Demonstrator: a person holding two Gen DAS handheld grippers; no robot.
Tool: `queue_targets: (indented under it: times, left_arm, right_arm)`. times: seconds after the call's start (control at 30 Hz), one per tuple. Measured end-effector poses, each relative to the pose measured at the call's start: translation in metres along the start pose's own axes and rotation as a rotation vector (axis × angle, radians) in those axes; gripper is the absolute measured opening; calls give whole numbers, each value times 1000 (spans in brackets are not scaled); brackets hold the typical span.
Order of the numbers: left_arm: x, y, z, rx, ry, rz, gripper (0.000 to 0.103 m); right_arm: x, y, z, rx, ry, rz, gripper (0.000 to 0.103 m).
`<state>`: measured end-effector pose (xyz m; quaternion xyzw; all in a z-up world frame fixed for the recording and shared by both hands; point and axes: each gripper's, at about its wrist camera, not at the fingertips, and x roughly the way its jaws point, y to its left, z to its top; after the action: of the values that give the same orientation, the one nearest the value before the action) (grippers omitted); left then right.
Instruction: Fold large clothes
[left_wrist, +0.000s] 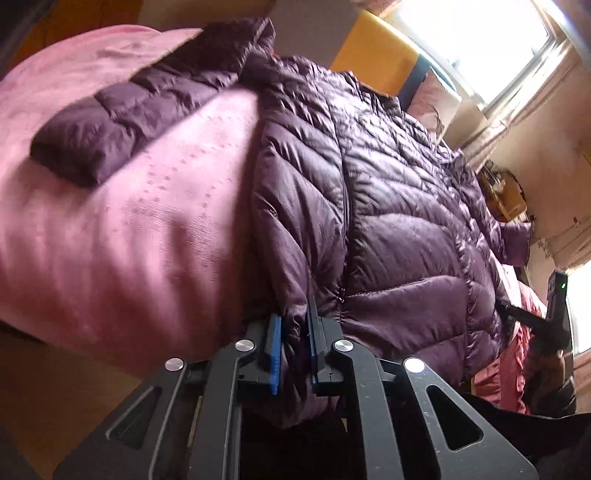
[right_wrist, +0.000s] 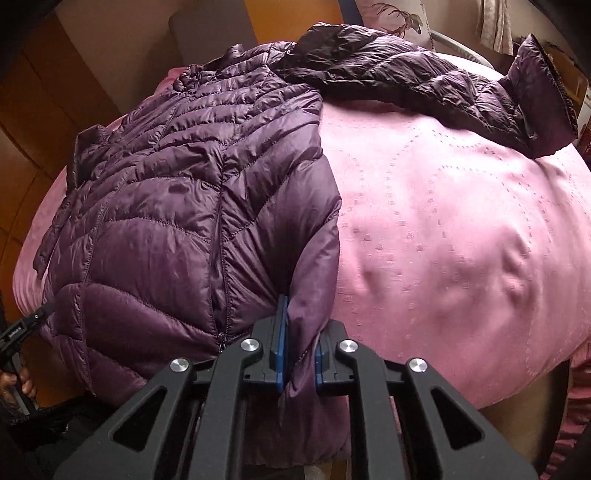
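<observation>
A dark purple quilted puffer jacket (left_wrist: 388, 206) lies front up, zipped, on a pink bedspread (left_wrist: 129, 229). My left gripper (left_wrist: 294, 332) is shut on the jacket's hem at one bottom corner. One sleeve (left_wrist: 122, 122) lies stretched out to the left in the left wrist view. In the right wrist view the jacket (right_wrist: 177, 199) lies at the left, and my right gripper (right_wrist: 301, 350) is shut on the hem at the other bottom corner. The other sleeve (right_wrist: 436, 85) lies stretched across the far part of the bed.
The pink bedspread (right_wrist: 461, 229) covers the bed to the right of the jacket. A bright window (left_wrist: 491, 40) and pillows (left_wrist: 432, 99) stand past the bed's head. The other gripper's body shows at the right edge in the left wrist view (left_wrist: 554, 314). A wooden floor lies below the bed edge.
</observation>
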<state>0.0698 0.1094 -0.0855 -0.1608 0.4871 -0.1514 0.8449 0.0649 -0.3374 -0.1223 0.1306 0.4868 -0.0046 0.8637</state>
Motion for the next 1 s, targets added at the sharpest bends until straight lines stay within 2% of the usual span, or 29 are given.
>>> queue_targets:
  times: [0.03, 0.1, 0.17, 0.23, 0.27, 0.4, 0.43, 0.5, 0.57, 0.63, 0.7, 0.73, 0.77, 0.83, 0.87, 0.9, 0.97, 1.0]
  left_arm:
    - [-6, 3, 2, -12, -15, 5, 29]
    - [-24, 15, 9, -70, -92, 59, 69]
    - [-41, 32, 18, -131, -173, 116, 72]
    - [-47, 48, 28, -191, -194, 174, 72]
    - [-48, 62, 36, -246, -204, 211, 72]
    - [-47, 97, 52, -424, -220, 239, 72]
    - [-46, 97, 60, -426, -235, 335, 73]
    - [-48, 90, 64, -329, -238, 411, 74]
    - [-49, 79, 65, -232, -242, 466, 83]
    - [-49, 65, 60, -84, -264, 520, 84]
    - [-35, 43, 57, 126, -242, 601, 84]
    - [-28, 38, 56, 192, -236, 631, 84]
    - [-16, 34, 54, 278, -228, 678, 83]
    - [4, 40, 60, 325, -177, 703, 60]
    - [8, 48, 65, 301, -154, 679, 39]
    - [6, 56, 72, 256, -150, 640, 23]
    - [-15, 70, 88, 156, -198, 548, 13]
    - [-26, 73, 93, 117, -218, 512, 12]
  right_arm:
    - [-5, 2, 4, -7, -21, -22, 38]
    - [-21, 7, 15, -30, -103, -72, 60]
    - [-30, 18, 26, -53, -167, -75, 67]
    - [-32, 30, 37, -69, -196, -42, 74]
    - [-29, 41, 42, -84, -201, -18, 75]
    - [-6, 87, 51, -130, -181, 43, 75]
    - [0, 97, 53, -134, -173, 57, 75]
    - [8, 118, 54, -148, -159, 80, 75]
    - [17, 132, 52, -169, -151, 100, 75]
    - [30, 141, 52, -173, -128, 109, 76]
    - [40, 142, 53, -166, -99, 110, 76]
    - [43, 142, 53, -162, -92, 106, 76]
    - [47, 143, 53, -157, -86, 102, 76]
    - [51, 143, 54, -146, -81, 102, 77]
    - [52, 140, 54, -141, -81, 101, 77]
    - [54, 140, 54, -137, -80, 98, 78]
    - [55, 136, 55, -131, -74, 94, 78]
    - [56, 136, 55, -130, -72, 90, 78]
